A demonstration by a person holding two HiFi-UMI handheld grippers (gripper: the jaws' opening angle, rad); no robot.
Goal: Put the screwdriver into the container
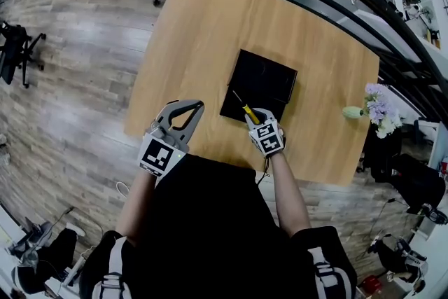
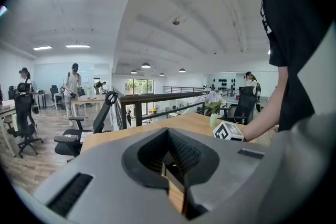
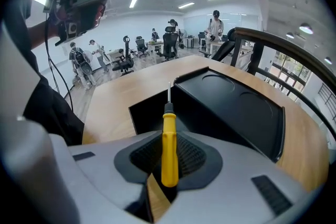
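A yellow-handled screwdriver [image 3: 169, 149] is clamped between the jaws of my right gripper [image 3: 168, 161], its thin metal shaft pointing forward over the black container [image 3: 152, 110]. In the head view the screwdriver [image 1: 246, 108] reaches over the near edge of the container [image 1: 259, 84], which lies in the middle of the wooden table [image 1: 196, 31]. The container's hinged lid [image 3: 239, 105] stands open to the right. My left gripper [image 1: 194, 106] rests at the table's near edge, left of the container, shut with nothing in it; its jaws meet in the left gripper view [image 2: 173, 165].
A small green vase with purple flowers [image 1: 374, 108] stands at the table's right edge. A dark railing [image 1: 364, 3] runs behind the table. Office chairs [image 1: 17, 52] and people stand further off on the wood floor.
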